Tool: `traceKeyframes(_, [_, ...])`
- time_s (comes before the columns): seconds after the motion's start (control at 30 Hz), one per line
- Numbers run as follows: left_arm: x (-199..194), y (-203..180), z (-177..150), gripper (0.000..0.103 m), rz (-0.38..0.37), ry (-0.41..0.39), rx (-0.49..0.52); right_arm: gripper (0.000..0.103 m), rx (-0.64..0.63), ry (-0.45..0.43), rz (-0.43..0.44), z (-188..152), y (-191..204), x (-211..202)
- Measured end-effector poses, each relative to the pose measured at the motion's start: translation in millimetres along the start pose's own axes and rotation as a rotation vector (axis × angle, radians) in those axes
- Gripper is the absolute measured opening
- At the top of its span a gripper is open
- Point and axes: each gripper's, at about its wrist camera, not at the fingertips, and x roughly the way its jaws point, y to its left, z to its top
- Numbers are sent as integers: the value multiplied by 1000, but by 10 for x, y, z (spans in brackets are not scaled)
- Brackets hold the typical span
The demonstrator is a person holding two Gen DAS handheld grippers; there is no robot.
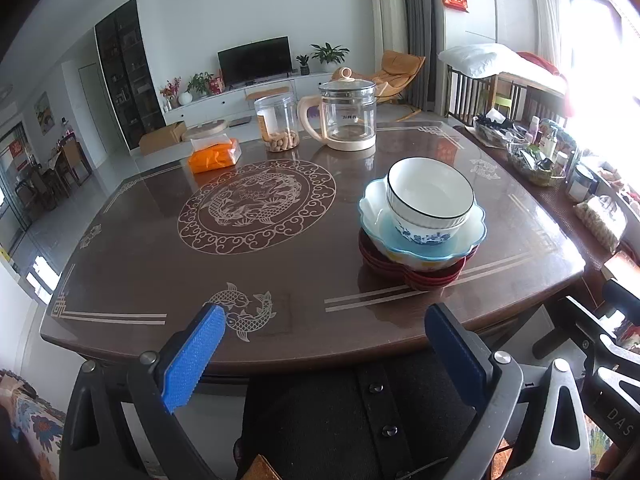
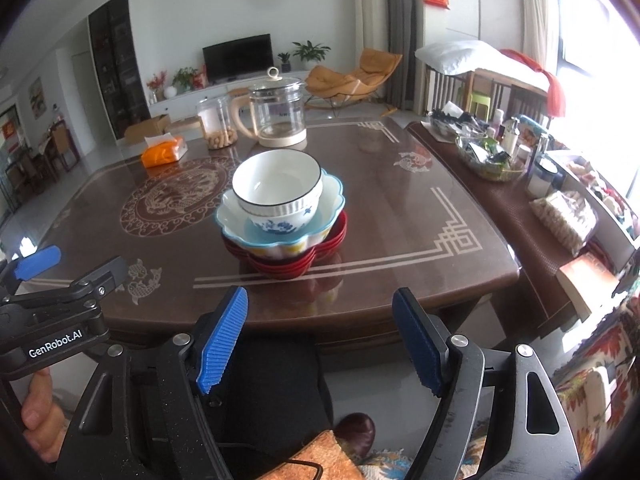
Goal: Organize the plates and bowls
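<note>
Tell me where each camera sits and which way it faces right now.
Left wrist: behind the open left claw, off the table's near edge, facing the stacked bowls ahead-right.
Right wrist: behind the open right claw, stack ahead; left claw at left.
Shared: stack, glass kettle, orange tissue pack.

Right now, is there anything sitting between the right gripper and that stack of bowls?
Nothing visible. Only bare table lies between the open right gripper and the stack, topped by the white bowl. The kettle stands behind it.
</note>
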Motion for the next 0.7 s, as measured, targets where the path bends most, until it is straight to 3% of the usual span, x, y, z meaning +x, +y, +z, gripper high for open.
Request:
traceKeyframes(0.33, [157,30,-31,100,-103,84,-34,78,3,2,-7,-19,29,-31])
traceKeyframes(0.7, [180,-49,-43,100,-105,90,-11,78,12,6,-11,-17,6,-23])
